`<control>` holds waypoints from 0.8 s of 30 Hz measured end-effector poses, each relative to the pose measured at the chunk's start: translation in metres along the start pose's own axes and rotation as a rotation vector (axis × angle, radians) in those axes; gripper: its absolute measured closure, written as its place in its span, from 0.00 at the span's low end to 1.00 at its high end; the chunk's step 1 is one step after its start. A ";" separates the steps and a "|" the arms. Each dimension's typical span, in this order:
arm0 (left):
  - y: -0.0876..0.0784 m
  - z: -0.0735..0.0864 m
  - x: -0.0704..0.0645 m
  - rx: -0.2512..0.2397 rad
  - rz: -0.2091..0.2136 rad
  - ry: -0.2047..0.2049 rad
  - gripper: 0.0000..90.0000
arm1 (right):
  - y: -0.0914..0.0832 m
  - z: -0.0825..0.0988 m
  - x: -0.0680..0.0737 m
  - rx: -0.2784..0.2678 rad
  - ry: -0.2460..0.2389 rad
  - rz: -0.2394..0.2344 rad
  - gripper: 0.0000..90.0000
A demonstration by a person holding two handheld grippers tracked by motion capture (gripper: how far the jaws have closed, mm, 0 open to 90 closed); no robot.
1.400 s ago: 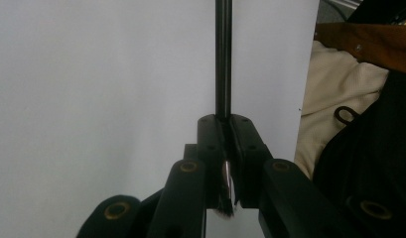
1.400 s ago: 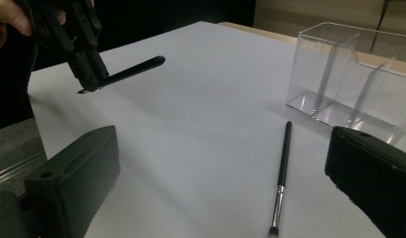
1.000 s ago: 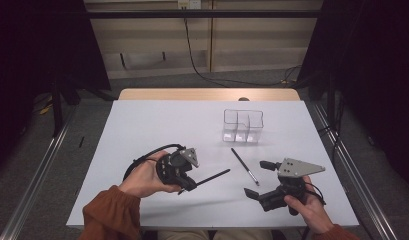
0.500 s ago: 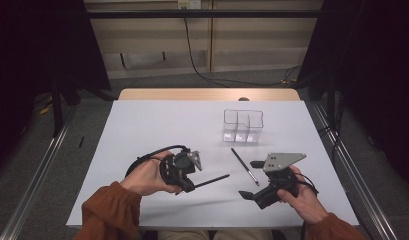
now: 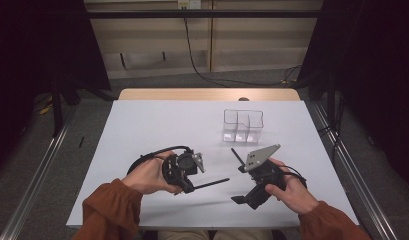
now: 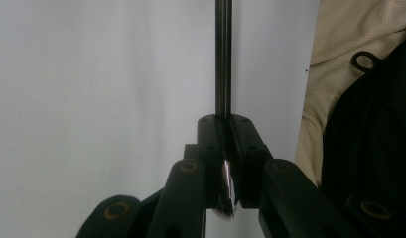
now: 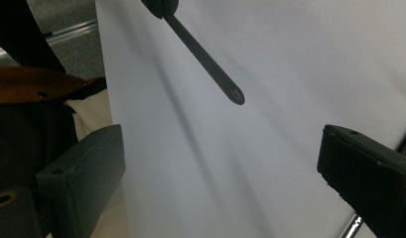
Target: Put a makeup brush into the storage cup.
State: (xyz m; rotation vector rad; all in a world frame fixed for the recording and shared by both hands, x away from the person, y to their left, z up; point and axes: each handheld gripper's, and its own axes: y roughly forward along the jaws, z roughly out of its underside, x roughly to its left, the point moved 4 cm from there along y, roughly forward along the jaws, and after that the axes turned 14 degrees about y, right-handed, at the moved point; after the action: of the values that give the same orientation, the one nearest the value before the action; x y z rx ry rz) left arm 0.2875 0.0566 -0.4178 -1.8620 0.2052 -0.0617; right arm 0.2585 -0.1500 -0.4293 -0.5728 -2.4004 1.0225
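My left gripper is shut on a thin black rod and holds it level above the white table, tip pointing right. In the right gripper view the rod comes in from the top and ends in a cross-shaped tip. My right gripper faces that tip from the right. Its jaws stand wide and have just been closing a little, with nothing between the pads. The tip stays ahead of them.
A second black rod lies on the table, partly behind the right gripper's grey plate. A clear box with compartments stands behind it. The table's near edge runs close under both hands.
My right gripper has moved left toward the rod's tip, and its grey plate has tipped up. The left gripper and its rod have stayed put.
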 end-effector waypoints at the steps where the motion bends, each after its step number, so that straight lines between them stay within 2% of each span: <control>1: 0.001 -0.001 -0.001 -0.006 -0.002 -0.011 0.94 | 0.002 -0.001 0.000 0.022 -0.002 0.002 0.06; 2: 0.001 -0.001 0.000 0.005 -0.004 0.005 0.94 | 0.003 -0.002 -0.001 0.040 -0.009 0.010 0.07; 3: 0.002 -0.001 0.000 0.009 -0.012 0.004 0.94 | 0.005 -0.003 -0.001 0.056 -0.019 0.017 0.08; 4: 0.002 -0.001 0.000 0.012 -0.002 -0.001 0.94 | 0.006 -0.004 -0.001 0.077 -0.038 0.013 0.08; 5: 0.004 -0.001 -0.001 0.017 -0.020 -0.003 0.94 | 0.007 -0.004 -0.001 0.096 -0.053 0.007 0.08; 9: 0.003 -0.002 0.000 0.033 -0.005 0.007 0.94 | 0.011 -0.009 0.000 0.159 -0.082 -0.043 0.05; 11: 0.003 -0.002 -0.001 0.030 0.000 -0.003 0.94 | 0.012 -0.012 0.001 0.190 -0.086 -0.038 0.06; 14: 0.003 -0.002 0.000 0.051 0.005 0.013 0.94 | 0.014 -0.017 0.001 0.220 -0.101 -0.032 0.07; 15: 0.003 -0.002 0.000 0.051 0.003 0.014 0.94 | 0.016 -0.019 0.001 0.241 -0.103 -0.030 0.06; 16: 0.004 -0.002 0.000 0.052 -0.017 0.017 0.94 | 0.017 -0.020 0.000 0.252 -0.103 -0.032 0.07; 18: 0.004 -0.002 0.000 0.046 -0.020 0.013 0.94 | 0.020 -0.021 -0.001 0.286 -0.102 -0.035 0.10; 22: 0.004 -0.002 0.001 0.059 0.005 0.023 0.94 | 0.026 -0.025 -0.002 0.343 -0.105 -0.047 0.16; 24: 0.005 -0.002 0.000 0.061 0.007 0.022 0.94 | 0.029 -0.026 -0.001 0.357 -0.098 -0.059 0.22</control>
State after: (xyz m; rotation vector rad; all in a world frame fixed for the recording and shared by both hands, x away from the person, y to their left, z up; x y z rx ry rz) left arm 0.2866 0.0532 -0.4215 -1.8003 0.2231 -0.0831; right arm 0.2797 -0.1178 -0.4350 -0.3291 -2.2231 1.4385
